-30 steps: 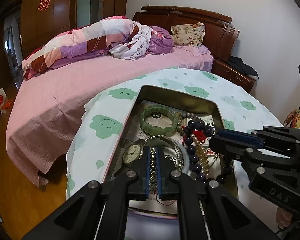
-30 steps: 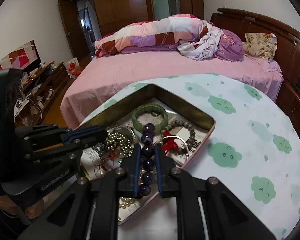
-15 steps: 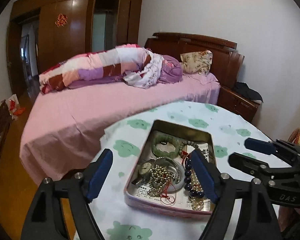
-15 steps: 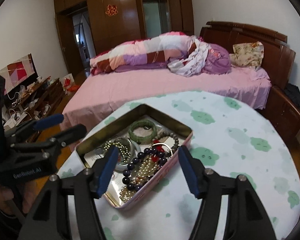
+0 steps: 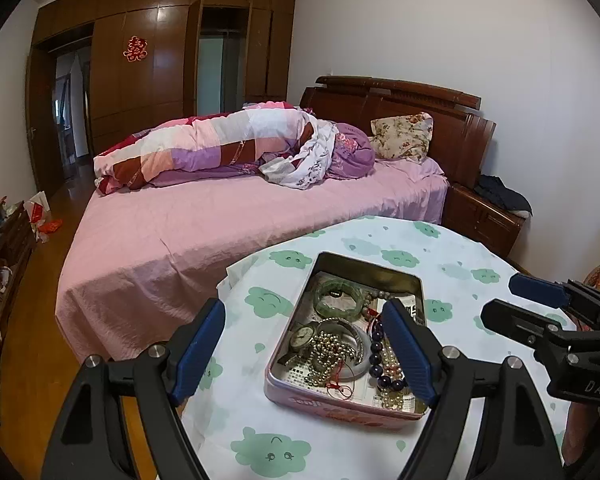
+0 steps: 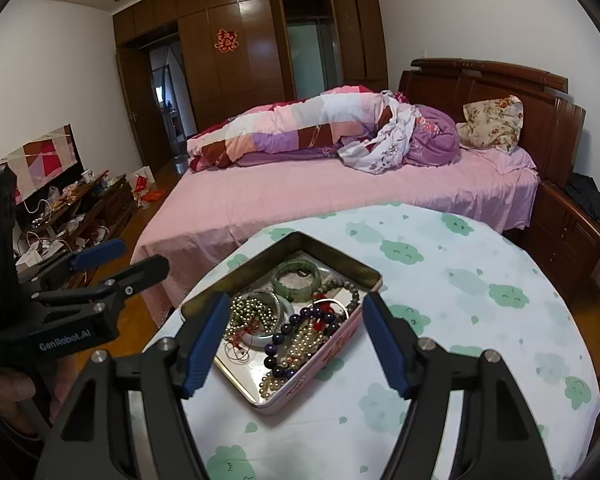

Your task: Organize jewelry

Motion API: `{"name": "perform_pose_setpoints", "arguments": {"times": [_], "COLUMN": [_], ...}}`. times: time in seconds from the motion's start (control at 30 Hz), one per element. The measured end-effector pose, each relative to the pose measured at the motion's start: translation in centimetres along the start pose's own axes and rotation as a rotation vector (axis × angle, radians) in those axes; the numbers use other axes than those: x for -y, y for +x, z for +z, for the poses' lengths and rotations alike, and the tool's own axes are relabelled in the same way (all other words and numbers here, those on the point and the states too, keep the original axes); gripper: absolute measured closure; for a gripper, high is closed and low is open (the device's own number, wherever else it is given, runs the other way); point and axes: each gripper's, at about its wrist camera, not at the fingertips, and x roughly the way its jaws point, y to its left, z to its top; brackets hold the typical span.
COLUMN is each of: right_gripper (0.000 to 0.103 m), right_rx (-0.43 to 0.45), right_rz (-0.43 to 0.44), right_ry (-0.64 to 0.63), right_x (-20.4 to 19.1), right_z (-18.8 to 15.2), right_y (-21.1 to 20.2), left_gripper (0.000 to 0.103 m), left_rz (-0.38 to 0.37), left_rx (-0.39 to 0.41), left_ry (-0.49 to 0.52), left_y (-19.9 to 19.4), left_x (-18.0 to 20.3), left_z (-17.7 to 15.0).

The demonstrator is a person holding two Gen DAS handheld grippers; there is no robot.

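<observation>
On the bench (image 5: 452, 248), the open tin (image 5: 342, 404) already holds the jewelry in one tangled heap, jade bangle (image 5: 338, 299) included, so little seems left, with the left hand-held gripper (image 5: 304, 354) and right hand-held gripper (image 6: 296, 346) both spread wide and empty above it.

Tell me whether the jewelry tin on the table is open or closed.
Open: the tin has no lid on, and the green bangle and bead strands lie exposed inside.
</observation>
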Motion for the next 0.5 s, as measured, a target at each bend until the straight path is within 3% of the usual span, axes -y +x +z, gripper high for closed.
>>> {"name": "perform_pose_setpoints", "arguments": {"times": [0.5], "right_gripper": [0.031], "right_rx": [-0.013], "right_rz": [0.012], "right_ry": [0.001], "right_x": [-0.14], "right_z": [-0.47], "right_y": [0.23], "left_gripper": [0.022], "left_rz": [0.001], "left_rx": [-0.014], "left_ry": [-0.016], "left_y": [0.32], "left_x": [-0.35], "left_z": [-0.09]}}
